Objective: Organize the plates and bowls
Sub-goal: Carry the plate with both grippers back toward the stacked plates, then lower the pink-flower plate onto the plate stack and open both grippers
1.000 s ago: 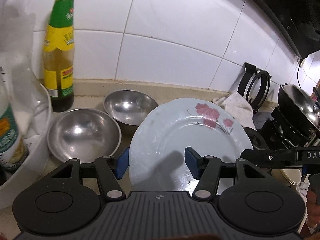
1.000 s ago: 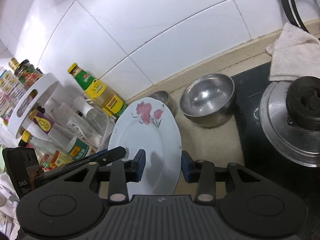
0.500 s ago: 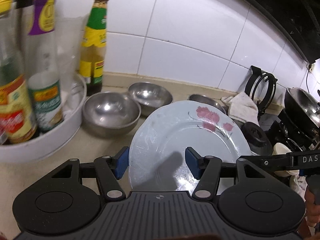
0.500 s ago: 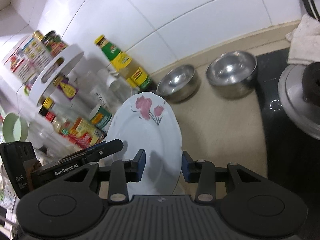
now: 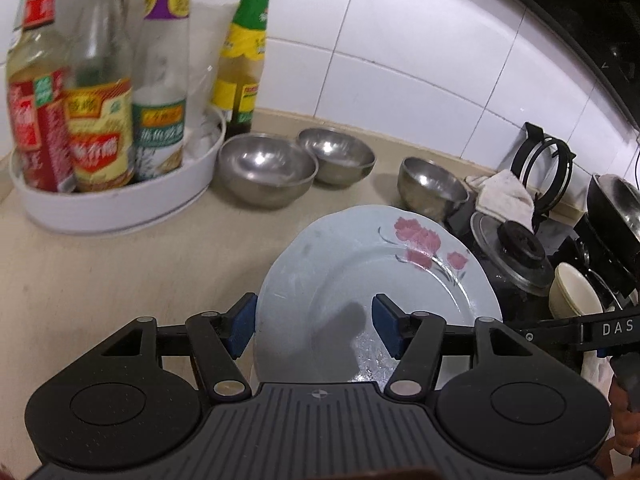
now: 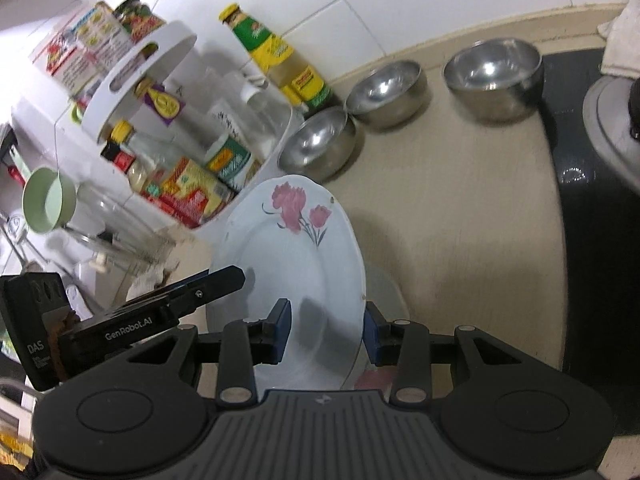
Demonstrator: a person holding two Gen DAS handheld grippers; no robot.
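A pale blue plate with pink flowers [image 5: 360,264] hangs tilted above the beige counter, and both grippers have it. My left gripper [image 5: 314,330] straddles its left rim, one pad behind the edge and one on the face. My right gripper [image 6: 325,332] is shut on the plate [image 6: 296,256] at its right rim. The left gripper's finger [image 6: 224,280] lies over the opposite rim. Under the held plate shows part of a second plate [image 6: 386,292]. Three steel bowls [image 5: 266,168] [image 5: 336,156] [image 5: 432,184] stand in a row near the tiled wall.
A white round rack of sauce bottles [image 5: 116,204] stands at the left, with a green-labelled bottle [image 5: 242,60] behind it. To the right are a white cloth [image 5: 504,196], a pot lid [image 5: 516,248] on the black cooktop, a cream cup [image 5: 572,292] and a wok [image 5: 616,204].
Both grippers have carried the plate leftward along the counter. The bottle rack has come into view and the bowls now lie farther off. The plate stays between the fingers.
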